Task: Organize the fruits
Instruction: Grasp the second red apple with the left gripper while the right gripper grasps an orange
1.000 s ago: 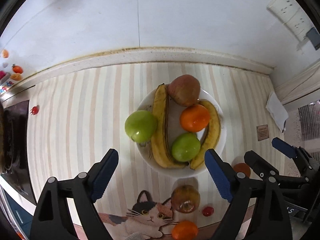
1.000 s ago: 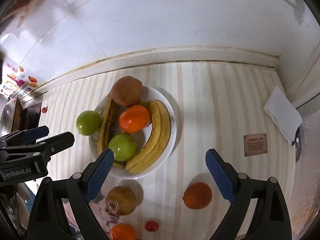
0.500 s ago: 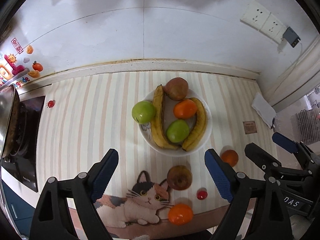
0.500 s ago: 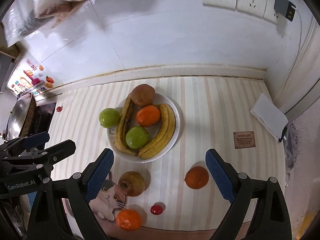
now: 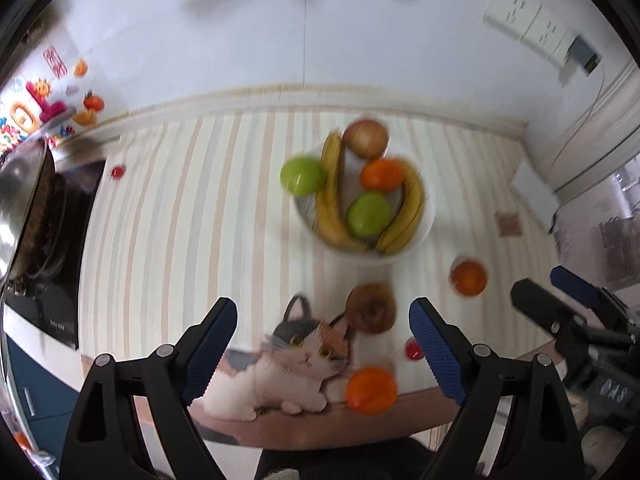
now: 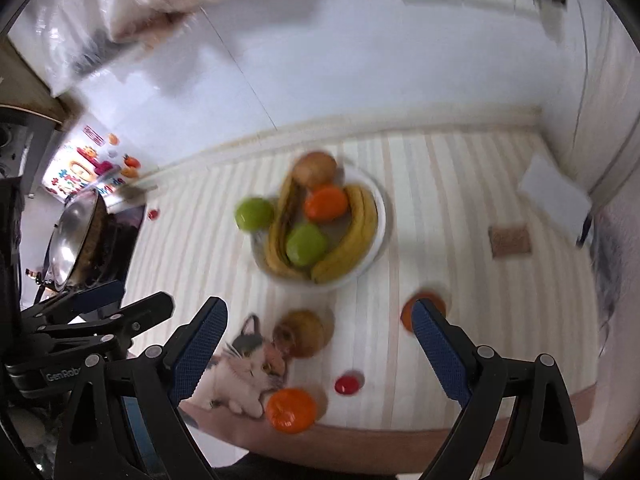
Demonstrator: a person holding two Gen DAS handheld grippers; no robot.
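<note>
Evidently both grippers, left gripper (image 5: 322,346) and right gripper (image 6: 320,346), hung wide apart and empty short of the plate (image 5: 428,216); loose orange (image 5: 468,278) beside it wanted a centred, gentle grasp.

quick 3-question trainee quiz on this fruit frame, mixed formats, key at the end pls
1. True or false: the left gripper holds a fruit.
2. How many bananas lie on the white plate?
3. Multiple choice: the green apple left of the bananas is A) at the plate's left rim, B) on the cat picture, C) in the right gripper.

Key: 1 false, both grippers are open and hold nothing. 2 two. 3 A.
</note>
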